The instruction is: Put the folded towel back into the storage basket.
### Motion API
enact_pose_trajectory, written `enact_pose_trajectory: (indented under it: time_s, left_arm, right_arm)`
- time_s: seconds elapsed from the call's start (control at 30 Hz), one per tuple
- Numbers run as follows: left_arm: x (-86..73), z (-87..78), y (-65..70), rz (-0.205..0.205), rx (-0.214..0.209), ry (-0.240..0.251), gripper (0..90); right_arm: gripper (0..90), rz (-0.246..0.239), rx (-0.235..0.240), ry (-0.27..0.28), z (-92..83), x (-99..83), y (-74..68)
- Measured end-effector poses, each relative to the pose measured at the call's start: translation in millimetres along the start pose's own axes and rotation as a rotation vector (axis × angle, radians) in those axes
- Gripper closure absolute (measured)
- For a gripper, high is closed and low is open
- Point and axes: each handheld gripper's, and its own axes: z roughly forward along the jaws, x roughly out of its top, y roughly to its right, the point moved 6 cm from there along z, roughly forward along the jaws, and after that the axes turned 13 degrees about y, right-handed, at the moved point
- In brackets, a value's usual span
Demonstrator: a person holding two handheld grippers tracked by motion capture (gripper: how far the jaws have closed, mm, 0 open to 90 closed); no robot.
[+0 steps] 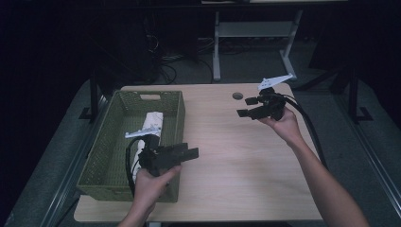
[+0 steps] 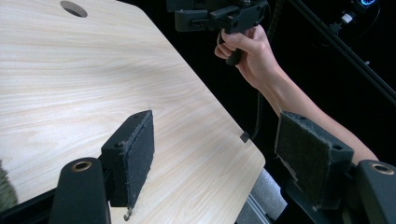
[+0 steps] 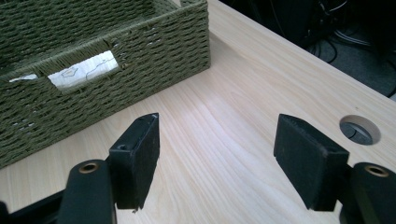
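I hold my left gripper (image 1: pixel 191 153) just beside the green basket (image 1: pixel 111 142), over the table (image 1: pixel 236 156). Its jaws are wide open with nothing in them. My right gripper (image 1: pixel 246 107) is well apart, near the round hole (image 1: pixel 237 96), jaws wide open and empty too. A white thing (image 1: pixel 152 122) lies inside the basket.

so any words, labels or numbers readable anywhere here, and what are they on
None can be read.
White item lying in the green woven basket: thin dark outline marks show through the handle slot in the right gripper view, line drawing rather than letters, too faint to read.
Left gripper, right gripper and the wooden table: no markings.
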Motion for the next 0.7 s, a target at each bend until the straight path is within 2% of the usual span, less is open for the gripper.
enact_pose_trajectory:
  time_s: [0.33,0.7]
  left_arm:
    - [-2.4,12.4,3.6,0.010,-0.005,-0.020,27.7]
    - [-3.5,25.7,8.2,0.017,-0.015,-0.038,27.6]
  right_arm:
    - [29.0,0.028,-0.027,0.017,-19.6,-12.7,6.6]
    - [23.8,0.038,-0.060,0.013,-38.5,-28.7,11.1]
